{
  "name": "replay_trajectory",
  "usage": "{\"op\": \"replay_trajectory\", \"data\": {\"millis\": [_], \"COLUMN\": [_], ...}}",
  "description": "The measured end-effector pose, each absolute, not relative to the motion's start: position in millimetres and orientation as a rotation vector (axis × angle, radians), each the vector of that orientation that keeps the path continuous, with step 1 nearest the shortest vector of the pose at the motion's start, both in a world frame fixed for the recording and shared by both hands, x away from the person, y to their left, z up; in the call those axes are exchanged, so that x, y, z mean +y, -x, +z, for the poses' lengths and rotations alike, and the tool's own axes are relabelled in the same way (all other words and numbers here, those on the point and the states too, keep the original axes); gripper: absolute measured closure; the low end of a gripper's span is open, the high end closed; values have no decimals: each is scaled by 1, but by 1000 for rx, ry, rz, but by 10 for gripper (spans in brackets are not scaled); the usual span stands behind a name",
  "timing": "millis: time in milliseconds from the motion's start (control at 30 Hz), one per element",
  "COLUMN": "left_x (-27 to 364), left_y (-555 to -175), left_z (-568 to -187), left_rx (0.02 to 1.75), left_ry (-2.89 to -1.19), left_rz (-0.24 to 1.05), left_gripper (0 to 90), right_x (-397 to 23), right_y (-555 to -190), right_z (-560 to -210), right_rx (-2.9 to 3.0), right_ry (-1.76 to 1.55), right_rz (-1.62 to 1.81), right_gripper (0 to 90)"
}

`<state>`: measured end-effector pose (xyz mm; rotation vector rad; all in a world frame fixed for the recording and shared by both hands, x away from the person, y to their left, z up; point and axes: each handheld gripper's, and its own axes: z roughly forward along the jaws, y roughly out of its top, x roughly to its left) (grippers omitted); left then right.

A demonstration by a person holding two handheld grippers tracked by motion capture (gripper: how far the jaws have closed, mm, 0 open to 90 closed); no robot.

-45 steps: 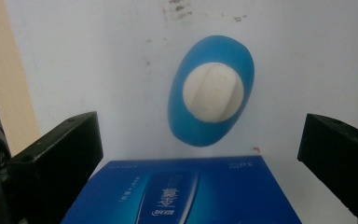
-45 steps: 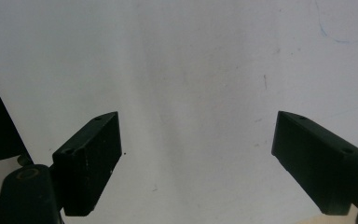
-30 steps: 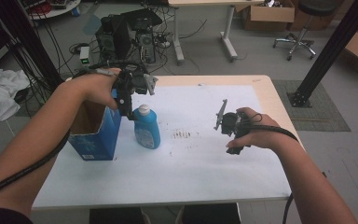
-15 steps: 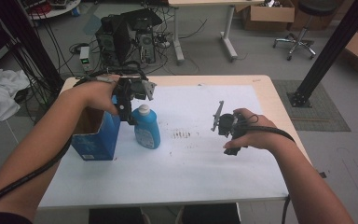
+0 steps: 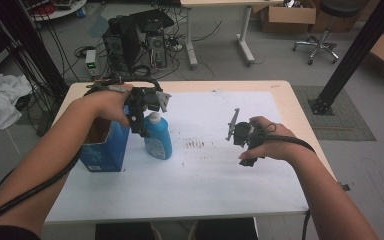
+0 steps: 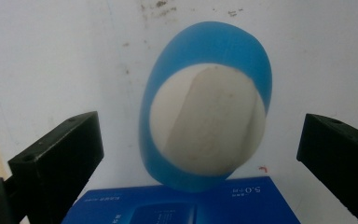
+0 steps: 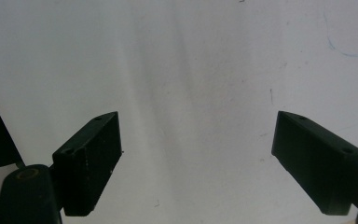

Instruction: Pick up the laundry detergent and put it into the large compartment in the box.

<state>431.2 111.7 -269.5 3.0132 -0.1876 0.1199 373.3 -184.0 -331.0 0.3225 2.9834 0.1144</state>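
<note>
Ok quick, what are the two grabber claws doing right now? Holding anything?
Left gripper: open, empty, jaws wide apart above the blue bottle.
Right gripper: open, empty, over the white table cover.

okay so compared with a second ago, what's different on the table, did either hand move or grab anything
Very little changed. The left gripper has kept hovering above the blue bottle, jaws open on either side of its white cap without touching it; at most it drifted slightly. Nothing was grabbed or released. The right gripper stayed open over the white table sheet, and the bottle and the blue box beside it have not moved.
</note>
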Motion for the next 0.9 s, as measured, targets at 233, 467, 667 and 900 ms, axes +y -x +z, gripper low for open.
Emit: {"op": "replay_trajectory", "data": {"millis": [233,467,667,900], "left_x": [109,106,106,106], "left_y": [-430,-432,-432,-432], "left_z": [-277,-282,-287,-292], "left_rx": [-211,-220,-225,-234], "left_ry": [-3017,-3023,-3028,-3024], "left_rz": [115,109,111,111], "left_gripper": [14,19,22,28], "right_x": [-182,-182,-183,-182], "right_y": [-373,-372,-372,-372], "right_z": [-333,-332,-332,-332], "right_rx": [2985,2981,2980,2979], "right_ry": [-318,-316,-319,-317], "right_rz": [115,107,109,107], "right_gripper": [158,158,158,158]}}
